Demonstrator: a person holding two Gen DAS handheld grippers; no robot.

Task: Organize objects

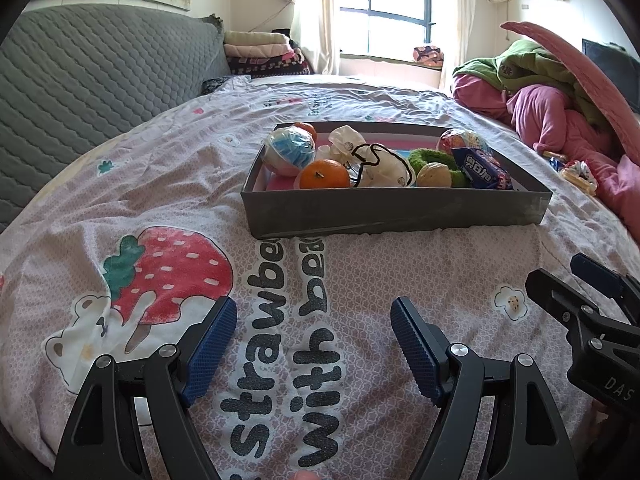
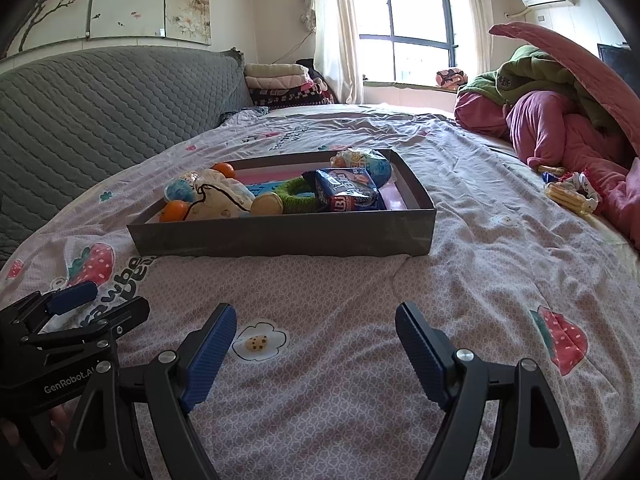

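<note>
Both grippers, left gripper (image 1: 314,308) and right gripper (image 2: 316,314), gape wide, empty.

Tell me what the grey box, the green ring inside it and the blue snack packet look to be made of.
Grey box: likely cardboard, matte, thin straight walls with scuffed edges. Green ring: fuzzy, probably plush or yarn. Blue snack packet: glossy plastic film, crinkled with highlights.

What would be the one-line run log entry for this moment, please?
left claw: open, empty | right claw: open, empty | gray box: on bed, holds oranges, snack pack, toys | loose items: by pink blanket
</note>
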